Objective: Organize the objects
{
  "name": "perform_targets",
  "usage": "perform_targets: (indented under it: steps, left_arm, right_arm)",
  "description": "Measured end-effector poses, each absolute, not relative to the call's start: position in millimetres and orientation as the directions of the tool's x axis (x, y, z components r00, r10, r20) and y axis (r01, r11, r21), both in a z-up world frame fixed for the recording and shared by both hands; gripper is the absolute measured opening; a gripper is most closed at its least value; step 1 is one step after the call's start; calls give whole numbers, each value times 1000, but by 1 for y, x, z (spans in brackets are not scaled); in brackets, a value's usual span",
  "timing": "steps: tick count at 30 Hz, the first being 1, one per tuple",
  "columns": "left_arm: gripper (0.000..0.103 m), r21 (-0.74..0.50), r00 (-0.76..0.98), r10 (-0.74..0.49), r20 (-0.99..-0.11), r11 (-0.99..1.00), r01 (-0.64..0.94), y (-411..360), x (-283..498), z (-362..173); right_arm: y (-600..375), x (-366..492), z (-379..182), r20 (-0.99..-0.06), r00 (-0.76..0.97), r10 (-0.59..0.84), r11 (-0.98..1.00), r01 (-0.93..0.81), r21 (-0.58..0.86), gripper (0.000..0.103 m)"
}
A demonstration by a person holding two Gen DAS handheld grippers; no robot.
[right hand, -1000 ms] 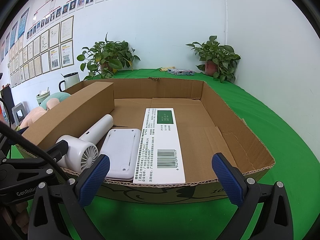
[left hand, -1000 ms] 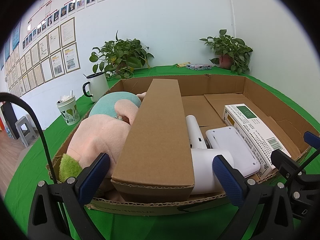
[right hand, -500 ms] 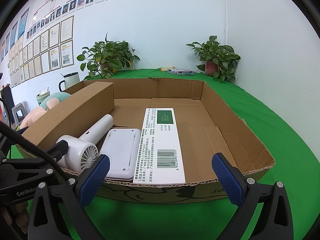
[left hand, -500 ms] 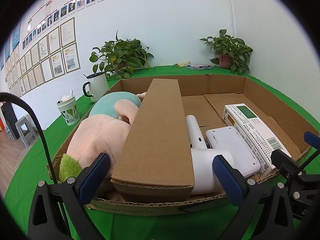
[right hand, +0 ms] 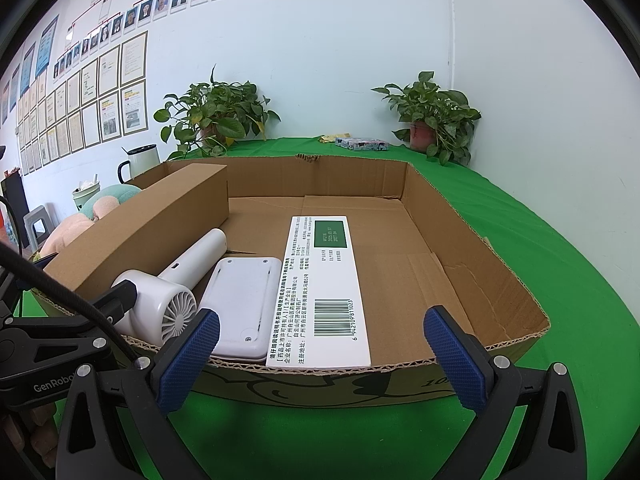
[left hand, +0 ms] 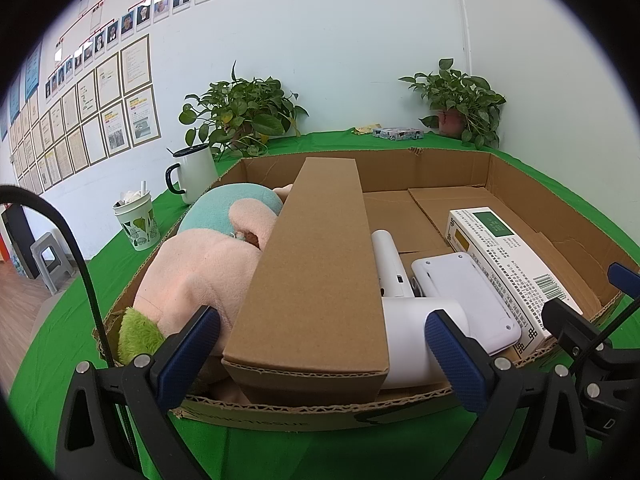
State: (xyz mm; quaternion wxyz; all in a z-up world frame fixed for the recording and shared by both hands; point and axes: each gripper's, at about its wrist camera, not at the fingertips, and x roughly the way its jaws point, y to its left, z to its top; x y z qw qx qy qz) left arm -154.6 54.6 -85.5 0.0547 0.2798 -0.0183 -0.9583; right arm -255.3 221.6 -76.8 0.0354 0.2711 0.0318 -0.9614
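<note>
A shallow cardboard tray [left hand: 440, 160] [right hand: 472, 248] on the green table holds a pink and teal plush toy [left hand: 200, 264], a long brown carton [left hand: 320, 264] [right hand: 152, 224], a white hair dryer [left hand: 400, 312] [right hand: 168, 296], a flat white device [left hand: 464, 296] [right hand: 244, 304] and a long white medicine box [left hand: 508, 256] [right hand: 324, 288]. My left gripper [left hand: 320, 360] is open and empty, just in front of the tray's near wall, facing the carton. My right gripper [right hand: 320, 356] is open and empty, in front of the near wall, facing the medicine box.
A white mug [left hand: 192, 172] and a paper cup [left hand: 138, 220] stand left of the tray. Two potted plants [left hand: 240, 116] [left hand: 460, 100] and a small patterned box [left hand: 396, 133] stand at the back by the wall. The tray's right part is bare cardboard [right hand: 400, 248].
</note>
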Motion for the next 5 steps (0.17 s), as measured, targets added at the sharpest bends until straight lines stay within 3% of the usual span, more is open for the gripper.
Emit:
perform_targets:
  steps: [5]
  left_arm:
    - [102,66,-837,-115,-534,-993,95,55,-155,-86]
  right_arm:
    - [221,-255,-77,-523,-851,-51,-995,85,-42,103]
